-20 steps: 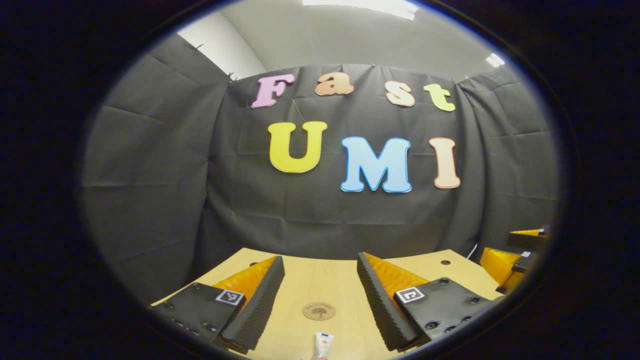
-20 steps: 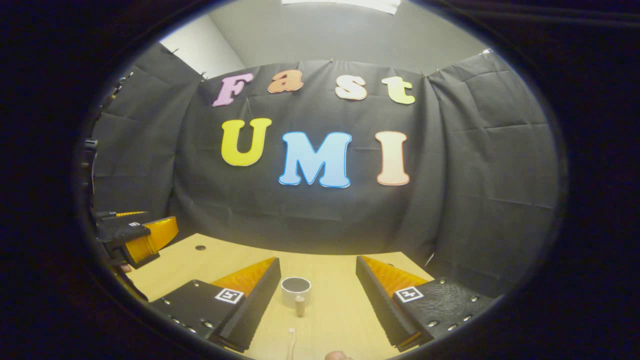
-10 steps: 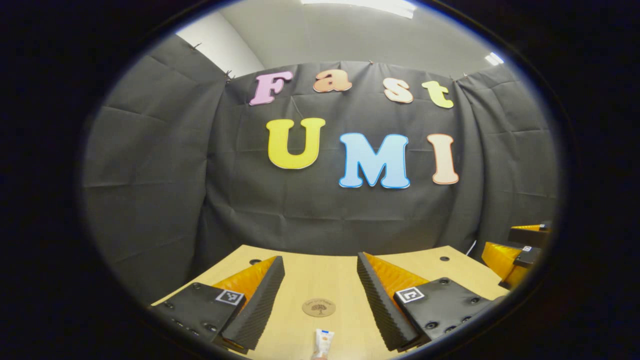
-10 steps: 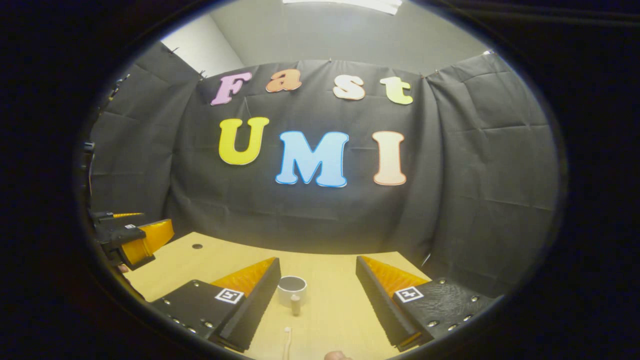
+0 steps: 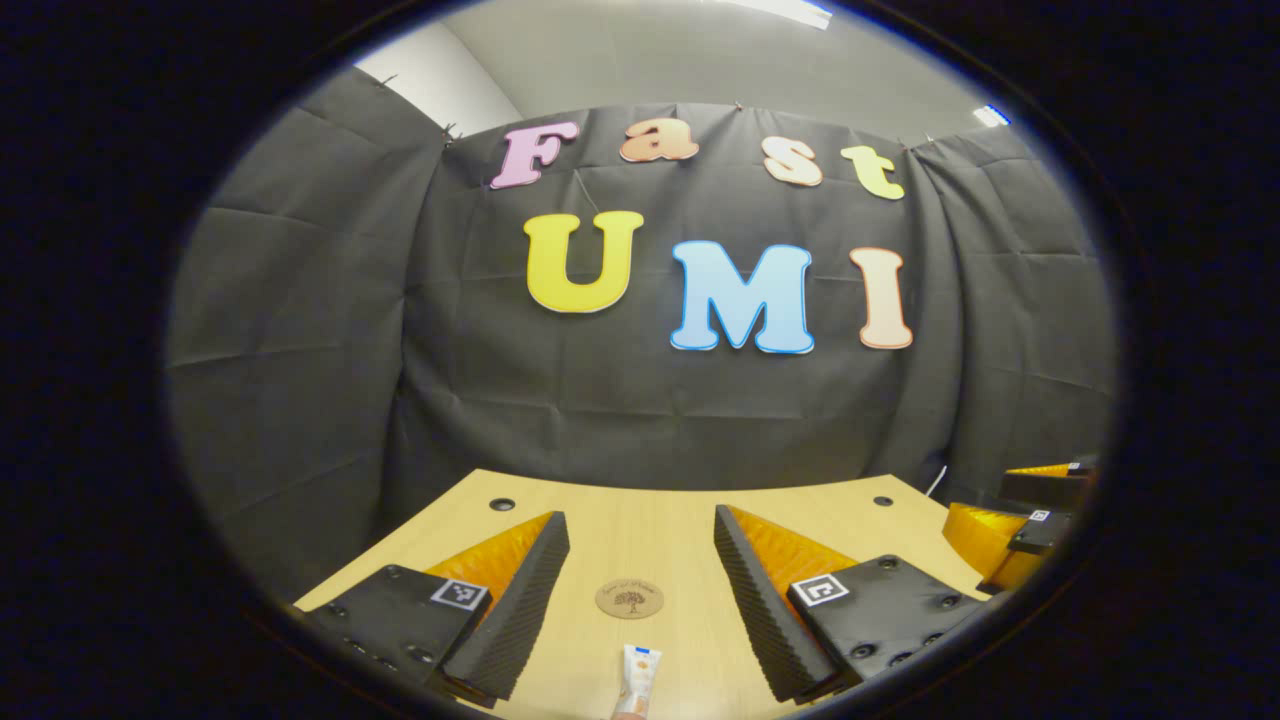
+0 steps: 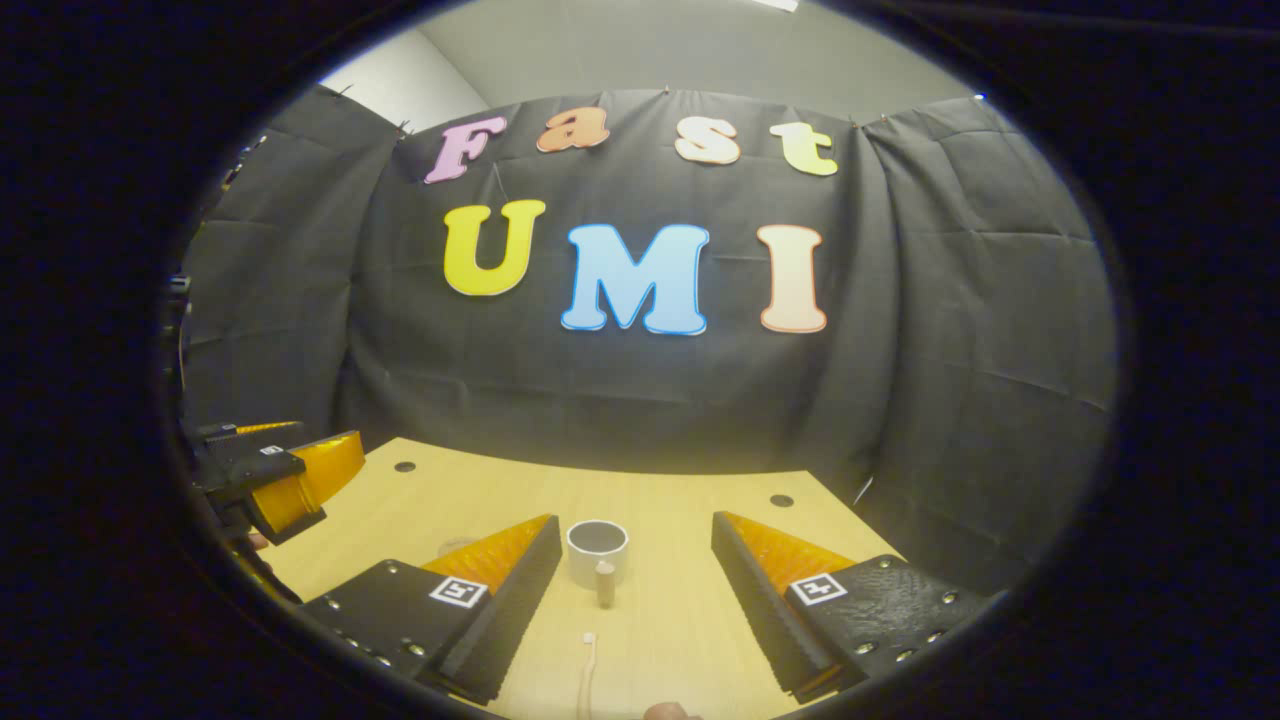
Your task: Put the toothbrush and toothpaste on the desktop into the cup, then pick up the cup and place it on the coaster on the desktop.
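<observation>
**Both grippers lean down toward the desk, nothing picked up yet**

Fingers of the left gripper (image 5: 640,590) stand spread wide, with nothing between them, and the fingers of the right gripper (image 6: 637,590) are spread in the same way and also hold nothing.

Compared with one second ago, both views tip a little downward. More of the desk (image 5: 660,520) is in sight now, and its far edge lies higher in each view. In the right gripper view a second round hole near the far right edge of the desk has come into sight. I judge that the person is lowering or tilting both grippers toward the things on the desk.

In the left gripper view the toothpaste (image 5: 637,680) lies flat on the desk, near the camera and between the two fingers. The round coaster (image 5: 629,599) lies just behind it, apart from it. In the right gripper view the white cup (image 6: 597,548) stands upright between the fingers, with its handle toward the camera. The toothbrush (image 6: 587,672) lies in front of the cup, close to the camera, and does not touch it.

For the task this means the approach is only beginning. Toothbrush and toothpaste are not yet in the cup, and the cup is not yet on the coaster. Each gripper seems already lined up with one thing to pick.
</observation>
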{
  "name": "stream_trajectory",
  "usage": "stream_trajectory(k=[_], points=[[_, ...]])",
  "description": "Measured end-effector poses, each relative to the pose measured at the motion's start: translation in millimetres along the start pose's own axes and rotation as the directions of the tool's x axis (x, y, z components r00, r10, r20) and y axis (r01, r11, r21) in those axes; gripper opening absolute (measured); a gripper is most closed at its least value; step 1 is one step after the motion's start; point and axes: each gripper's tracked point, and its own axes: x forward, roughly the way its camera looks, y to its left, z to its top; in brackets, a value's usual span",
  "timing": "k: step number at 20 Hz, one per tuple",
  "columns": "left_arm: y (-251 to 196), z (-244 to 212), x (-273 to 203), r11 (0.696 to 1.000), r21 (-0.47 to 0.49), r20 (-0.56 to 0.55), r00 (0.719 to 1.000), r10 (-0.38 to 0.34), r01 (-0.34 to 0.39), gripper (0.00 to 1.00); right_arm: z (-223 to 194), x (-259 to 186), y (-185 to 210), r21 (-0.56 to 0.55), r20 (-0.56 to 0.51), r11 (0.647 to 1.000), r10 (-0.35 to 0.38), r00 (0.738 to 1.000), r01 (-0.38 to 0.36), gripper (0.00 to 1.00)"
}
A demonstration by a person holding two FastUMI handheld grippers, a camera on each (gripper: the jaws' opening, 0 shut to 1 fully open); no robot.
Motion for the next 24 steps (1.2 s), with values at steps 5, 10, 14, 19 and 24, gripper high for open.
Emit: stream_trajectory(k=[5, 10, 14, 19, 24], points=[[-2.0, -30.8, 10.0, 1.0, 0.02, -0.109, 0.994, 0.002, 0.0, 0.94, -25.5, 14.2, 4.1, 0.009, -0.107, 1.0, 0.02, 0.994, -0.019, 0.94], [-2.5, -64.2, 23.5, 0.999, 0.034, -0.235, 0.972, 0.012, -0.004, 0.94, -63.9, 27.3, 10.4, -0.012, -0.257, 0.999, 0.044, 0.965, -0.049, 0.94], [-2.4, -89.8, 36.0, 0.999, 0.034, -0.328, 0.945, 0.005, 0.007, 0.94, -98.4, 34.4, 16.0, -0.007, -0.387, 0.998, 0.059, 0.92, -0.067, 0.94], [6.2, -132.1, 45.3, 0.999, 0.048, -0.461, 0.887, 0.017, 0.006, 0.95, -128.5, 41.1, 22.5, 0.029, -0.502, 0.996, 0.088, 0.86, -0.085, 0.94], [3.8, -173.8, 50.8, 0.999, 0.048, -0.574, 0.819, 0.01, 0.021, 0.94, -153.8, 46.7, 27.1, 0.067, -0.578, 0.994, 0.108, 0.809, -0.085, 0.94]])
